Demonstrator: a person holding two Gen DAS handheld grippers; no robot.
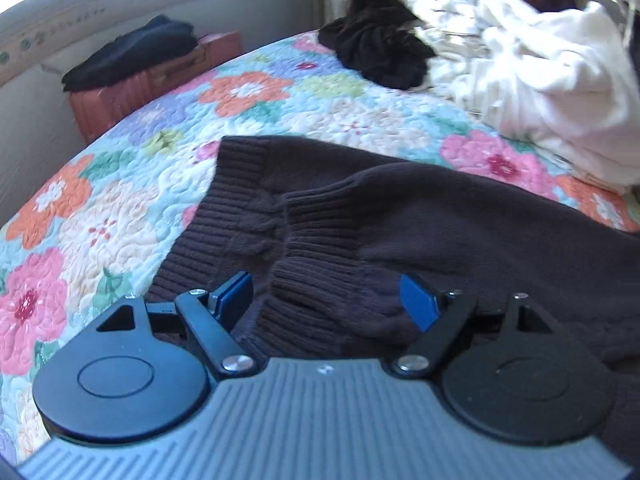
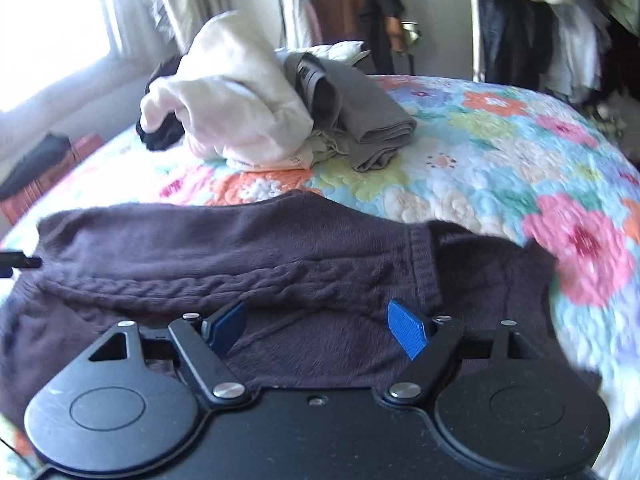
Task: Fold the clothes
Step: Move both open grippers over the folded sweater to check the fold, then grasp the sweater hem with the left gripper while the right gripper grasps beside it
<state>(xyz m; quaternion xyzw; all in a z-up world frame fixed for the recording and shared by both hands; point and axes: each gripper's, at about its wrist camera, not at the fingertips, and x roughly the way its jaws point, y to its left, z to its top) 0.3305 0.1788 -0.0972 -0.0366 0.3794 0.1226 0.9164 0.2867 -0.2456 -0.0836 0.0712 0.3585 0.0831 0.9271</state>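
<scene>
A dark brown cable-knit sweater (image 1: 420, 224) lies on the floral quilt (image 1: 120, 200). In the left wrist view its ribbed hem and a ribbed cuff lie just ahead. My left gripper (image 1: 326, 300) is open, its blue pads either side of the ribbed cuff, low over the fabric. In the right wrist view the sweater (image 2: 224, 248) is folded over, with a cable braid across it. My right gripper (image 2: 318, 326) is open just above the knit, empty.
A pile of white clothes (image 1: 540, 92) with a black garment (image 1: 376, 52) sits at the far side of the bed. A grey folded garment (image 2: 368, 128) lies beside the white pile (image 2: 236, 104). A red box with dark cloth on it (image 1: 132, 64) stands by the wall. Hanging clothes (image 2: 540, 20) are beyond the bed.
</scene>
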